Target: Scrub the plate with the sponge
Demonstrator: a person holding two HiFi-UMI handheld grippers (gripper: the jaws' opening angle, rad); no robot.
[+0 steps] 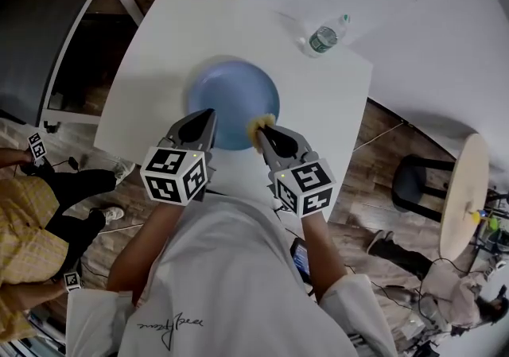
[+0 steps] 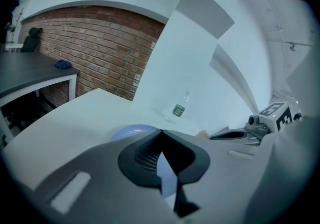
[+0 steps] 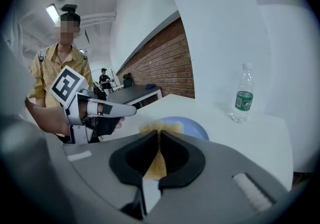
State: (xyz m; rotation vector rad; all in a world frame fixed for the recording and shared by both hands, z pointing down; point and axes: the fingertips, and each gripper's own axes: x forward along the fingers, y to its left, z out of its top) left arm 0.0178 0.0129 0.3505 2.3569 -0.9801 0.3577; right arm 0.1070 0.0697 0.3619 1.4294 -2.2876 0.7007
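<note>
The blue plate [image 1: 231, 93] lies flat on the white surface [image 1: 155, 53], just in front of us. The left tongs [image 1: 210, 114] reach in from the near left, and their tips sit over the left part of the plate. In the left gripper view the two jaws meet at the tips with nothing clamped between them, and the plate's blue shows through the gap behind the tips. We cannot tell whether the tips press on the plate or hang just above it.

The right tongs [image 1: 261, 131] come in from the near right, clamped on the yellow sponge [image 1: 261, 120]. In the right gripper view the sponge fills the slot between the jaws and sticks out past their tips. It sits at the plate's near right rim, though we cannot tell whether it touches.

The two pairs of tongs are close together, side by side. A clear water bottle [image 1: 324, 37] with a green label stands upright at the far right of the surface, well apart from the plate.
</note>
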